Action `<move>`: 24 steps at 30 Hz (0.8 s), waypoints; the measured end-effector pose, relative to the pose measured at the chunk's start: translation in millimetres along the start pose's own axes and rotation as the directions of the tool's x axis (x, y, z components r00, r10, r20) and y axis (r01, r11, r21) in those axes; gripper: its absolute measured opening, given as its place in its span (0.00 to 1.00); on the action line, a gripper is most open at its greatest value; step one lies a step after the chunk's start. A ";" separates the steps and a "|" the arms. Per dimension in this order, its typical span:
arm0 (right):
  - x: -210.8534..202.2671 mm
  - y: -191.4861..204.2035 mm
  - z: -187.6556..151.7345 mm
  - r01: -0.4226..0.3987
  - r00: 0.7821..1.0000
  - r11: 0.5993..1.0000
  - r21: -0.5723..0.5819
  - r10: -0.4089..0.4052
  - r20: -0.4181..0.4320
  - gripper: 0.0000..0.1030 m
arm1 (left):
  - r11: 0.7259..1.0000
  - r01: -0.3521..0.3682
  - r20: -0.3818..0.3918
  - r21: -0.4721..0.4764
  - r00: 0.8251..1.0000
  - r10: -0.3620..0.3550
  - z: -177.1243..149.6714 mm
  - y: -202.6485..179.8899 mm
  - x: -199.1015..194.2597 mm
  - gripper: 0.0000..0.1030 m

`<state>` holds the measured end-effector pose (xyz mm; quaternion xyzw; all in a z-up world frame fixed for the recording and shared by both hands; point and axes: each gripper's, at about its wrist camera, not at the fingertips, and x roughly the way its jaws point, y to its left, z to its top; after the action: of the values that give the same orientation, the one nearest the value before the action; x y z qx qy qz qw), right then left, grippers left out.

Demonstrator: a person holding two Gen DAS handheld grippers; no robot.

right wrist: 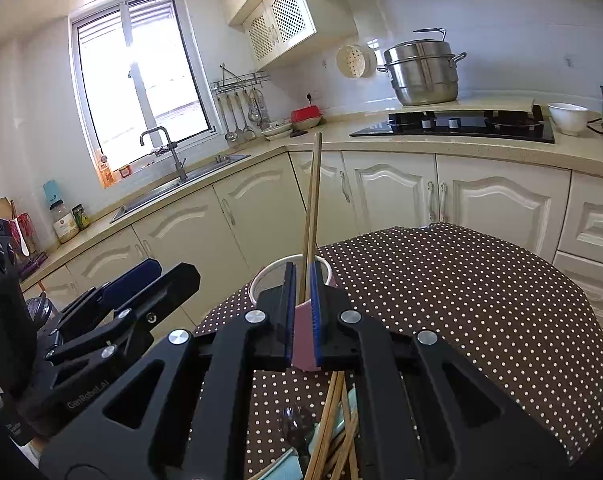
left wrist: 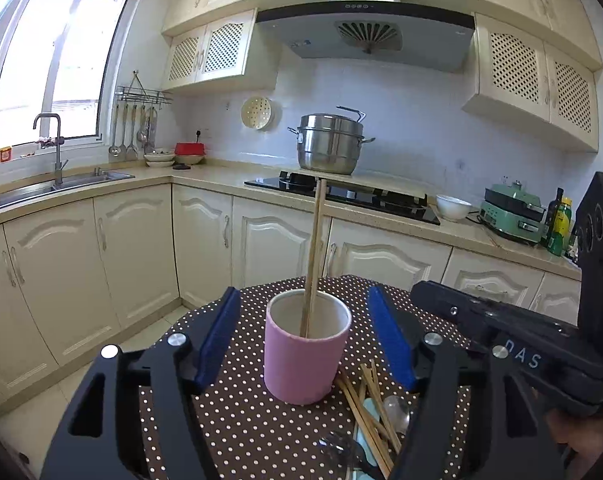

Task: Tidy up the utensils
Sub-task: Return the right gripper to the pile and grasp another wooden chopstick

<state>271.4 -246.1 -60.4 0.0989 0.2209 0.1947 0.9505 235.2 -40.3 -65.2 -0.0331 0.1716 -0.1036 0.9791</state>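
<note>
My left gripper stands open around the pink cup with its upright chopsticks; my right gripper, empty and closed, is nearer the loose chopsticks lying below it.

At frame centre the pink cup with its upright chopstick blocks passage; bare dotted tablecloth at right lies free.
</note>
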 end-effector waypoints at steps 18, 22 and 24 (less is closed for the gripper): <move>-41.6 -60.6 -54.2 0.123 0.979 0.986 0.111 -0.102 -0.179 0.46 | 0.979 0.136 -0.526 -0.152 0.828 -0.197 -61.3 -11.3 25.3 0.72; -35.0 -64.6 -67.9 0.125 0.960 0.987 0.105 -0.094 -0.265 0.47 | 0.986 0.100 -0.584 -0.130 0.796 -0.158 -74.2 -14.8 36.7 0.72; -27.4 -63.3 -73.5 0.110 0.947 0.989 0.100 -0.074 -0.312 0.47 | 0.986 0.081 -0.599 -0.144 0.786 -0.151 -78.8 -13.1 41.4 0.72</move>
<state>235.8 -307.1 -132.2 0.1118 0.3816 0.1500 0.9052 243.8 -64.3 -151.5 -0.0625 0.4799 -0.1591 0.8605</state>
